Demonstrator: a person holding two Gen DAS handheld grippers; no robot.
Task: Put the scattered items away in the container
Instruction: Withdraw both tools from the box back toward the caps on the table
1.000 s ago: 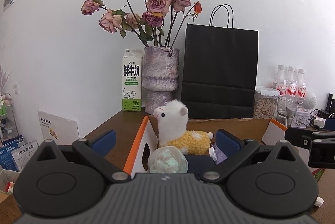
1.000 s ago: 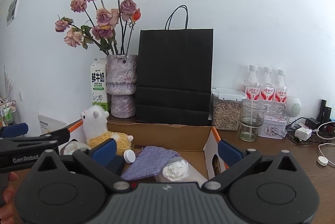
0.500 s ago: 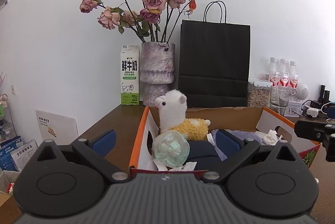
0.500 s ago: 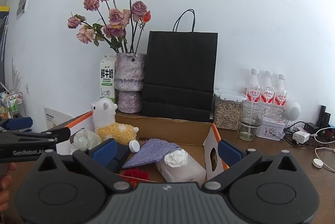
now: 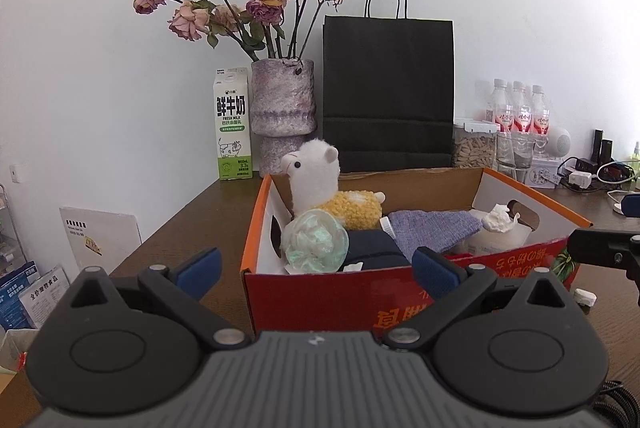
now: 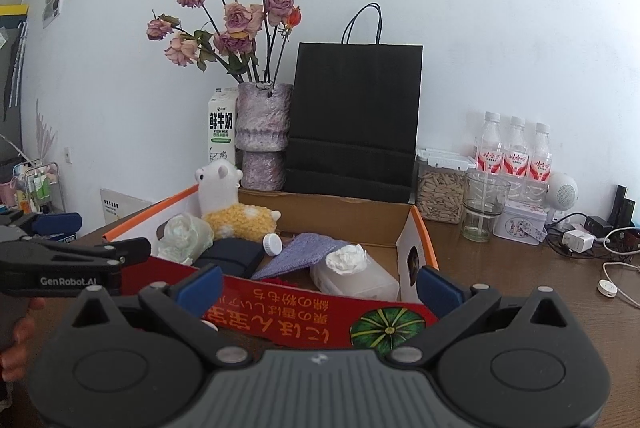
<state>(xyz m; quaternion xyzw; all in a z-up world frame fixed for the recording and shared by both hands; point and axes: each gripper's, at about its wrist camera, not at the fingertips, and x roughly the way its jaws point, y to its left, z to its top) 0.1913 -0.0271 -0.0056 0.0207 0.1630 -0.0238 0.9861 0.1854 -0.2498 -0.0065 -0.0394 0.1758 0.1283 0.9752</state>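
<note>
Both claws are spread wide with nothing between the pads. The left claw [image 5: 316, 272] sits just in front of the near left corner of the cardboard box [image 5: 320, 292], and the right claw [image 6: 318, 286] sits in front of the red front wall, more toward the right end. The box's long axis runs left to right across both views, so each claw faces one half of it.

Pretty much everything looks to be in the box. From front to back: a crumpled plastic bag [image 5: 314, 238] and a dark pouch [image 5: 372, 248] up front on the left, a tissue pack [image 6: 352, 274] front right, a purple cloth [image 5: 434, 230] in the middle, and the alpaca plush [image 5: 320, 187] leaning in the far left corner.

One small white thing [image 5: 585, 296] lies on the desk [image 5: 180, 224] just off the box's right front corner, low and to the right of the left claw. I can't tell what it is, but if it's a leftover, the right claw is the nearer one.

Behind the box: milk carton [image 5: 233, 123], vase of roses [image 5: 282, 99], black paper bag [image 5: 388, 91].
</note>
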